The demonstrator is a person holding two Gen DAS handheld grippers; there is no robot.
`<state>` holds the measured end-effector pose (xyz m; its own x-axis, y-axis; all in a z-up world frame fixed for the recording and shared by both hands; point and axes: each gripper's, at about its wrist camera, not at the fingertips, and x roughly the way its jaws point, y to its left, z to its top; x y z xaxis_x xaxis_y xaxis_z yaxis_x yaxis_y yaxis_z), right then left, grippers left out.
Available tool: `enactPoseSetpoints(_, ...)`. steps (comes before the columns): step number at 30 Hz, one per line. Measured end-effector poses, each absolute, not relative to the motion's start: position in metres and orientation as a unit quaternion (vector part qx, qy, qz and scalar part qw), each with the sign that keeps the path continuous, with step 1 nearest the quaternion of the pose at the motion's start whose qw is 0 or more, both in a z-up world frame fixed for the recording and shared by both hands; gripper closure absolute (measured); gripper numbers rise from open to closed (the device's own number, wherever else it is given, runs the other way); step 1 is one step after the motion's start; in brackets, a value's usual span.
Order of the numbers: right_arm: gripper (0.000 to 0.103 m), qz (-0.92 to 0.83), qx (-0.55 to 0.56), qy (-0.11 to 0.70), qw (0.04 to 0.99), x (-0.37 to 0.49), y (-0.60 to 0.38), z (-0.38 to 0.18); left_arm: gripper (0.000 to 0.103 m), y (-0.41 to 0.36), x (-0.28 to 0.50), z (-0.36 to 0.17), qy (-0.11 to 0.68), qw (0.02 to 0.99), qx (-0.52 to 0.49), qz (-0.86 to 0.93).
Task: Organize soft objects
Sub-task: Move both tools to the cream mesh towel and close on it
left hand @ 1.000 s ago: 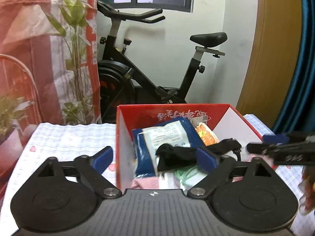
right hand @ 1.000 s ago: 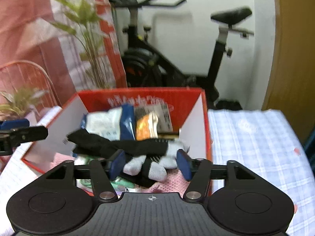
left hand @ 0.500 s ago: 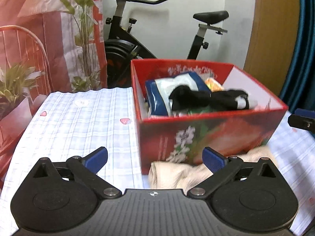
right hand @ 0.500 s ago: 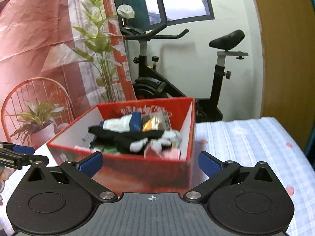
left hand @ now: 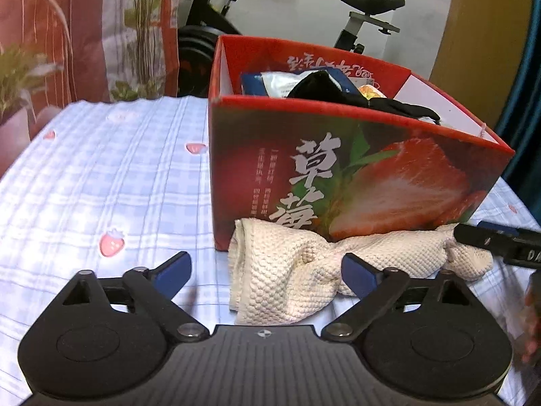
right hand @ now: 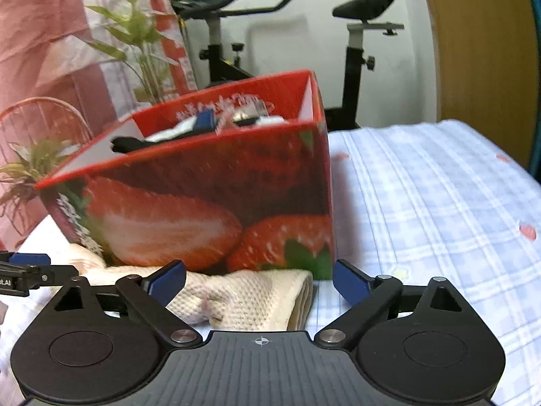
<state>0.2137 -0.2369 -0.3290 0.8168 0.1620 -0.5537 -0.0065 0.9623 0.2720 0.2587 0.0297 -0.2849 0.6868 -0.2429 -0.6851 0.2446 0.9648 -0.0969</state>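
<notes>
An exercise bike (right hand: 351, 50) stands against a white wall (left hand: 304, 6), beside a leafy plant (right hand: 135, 40).

Black exercise bike (right hand: 351, 34) by white wall; potted plant (right hand: 135, 40) before red curtain (left hand: 50, 34); wooden door (right hand: 480, 44) right.

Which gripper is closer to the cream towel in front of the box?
Hard to call. The left gripper straddles one end of the towel, jaws open; the right gripper straddles the other end, also open. Neither grips it.

Both black, blue-padded tools tilt downward: left hand-held gripper (left hand: 265, 269) and right hand-held gripper (right hand: 258, 279), jaws wide after closing slightly, gripping nothing.
</notes>
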Motion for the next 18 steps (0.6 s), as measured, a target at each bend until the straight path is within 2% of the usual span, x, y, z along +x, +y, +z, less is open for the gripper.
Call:
enactPoseSetpoints(4,0.015,0.042,0.147,0.31,0.938,0.216,-0.236,-0.344,0.029,0.029,0.259,-0.292,0.376,0.917,-0.012,-0.133)
enactPoseSetpoints(7,0.018,0.041,0.157,0.309,0.937,0.213,-0.238,-0.352,0.052,0.028,0.255,-0.296,0.369,0.917,-0.029,-0.15)
enactPoseSetpoints(9,0.018,0.041,0.155,0.309,0.937,0.211,-0.236,-0.353,0.06,0.024,0.251,-0.296,0.363,0.92,-0.026,-0.147)
enactPoseSetpoints(10,0.019,0.043,0.151,0.31,0.938,0.21,-0.235,-0.353,0.07,0.02,0.249,-0.297,0.361,0.921,-0.021,-0.145)
enactPoseSetpoints(11,0.022,0.046,0.148,0.31,0.938,0.21,-0.235,-0.353,0.074,0.018,0.246,-0.297,0.359,0.923,-0.013,-0.138)
enactPoseSetpoints(15,0.033,0.058,0.142,0.311,0.938,0.208,-0.232,-0.353,0.079,0.01,0.234,-0.298,0.353,0.928,0.003,-0.12)
enactPoseSetpoints(18,0.046,0.066,0.15,0.305,0.938,0.207,-0.233,-0.35,0.081,0.014,0.227,-0.298,0.357,0.926,-0.021,-0.119)
